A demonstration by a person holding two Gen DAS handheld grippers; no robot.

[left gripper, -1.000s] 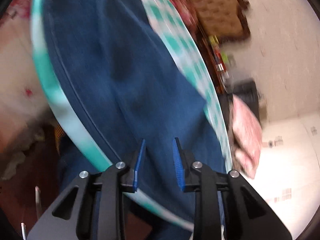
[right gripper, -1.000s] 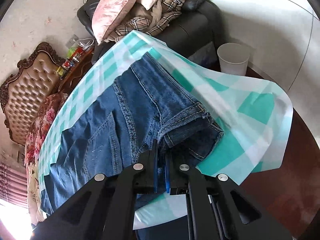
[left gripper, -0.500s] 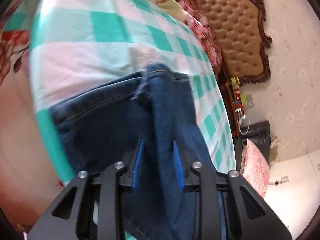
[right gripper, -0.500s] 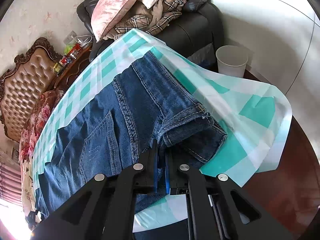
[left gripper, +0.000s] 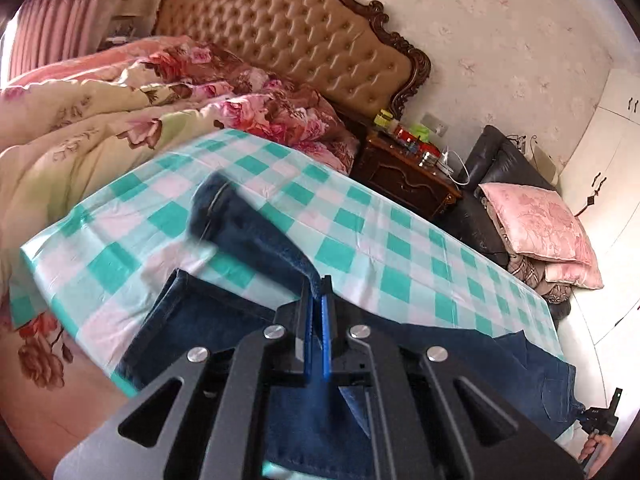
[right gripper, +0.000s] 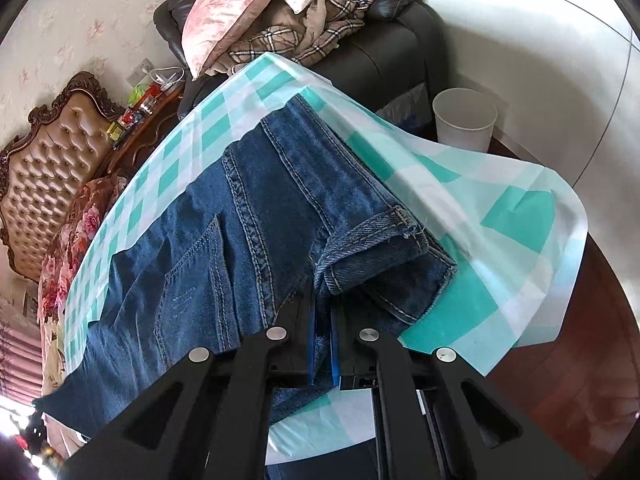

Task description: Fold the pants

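Left wrist view: both hand-held grippers (left gripper: 316,300) (right gripper: 323,316) are clamping the jeans (right gripper: 248,216); denim risks slipping toward 12 o'clock.

We see dark blue denim pants (right gripper: 224,240) spread lengthwise along the near edge of the checked table (left gripper: 360,240). At the table's right end their hem is doubled back; at the left end one leg (left gripper: 248,236) lifts off, blurred.
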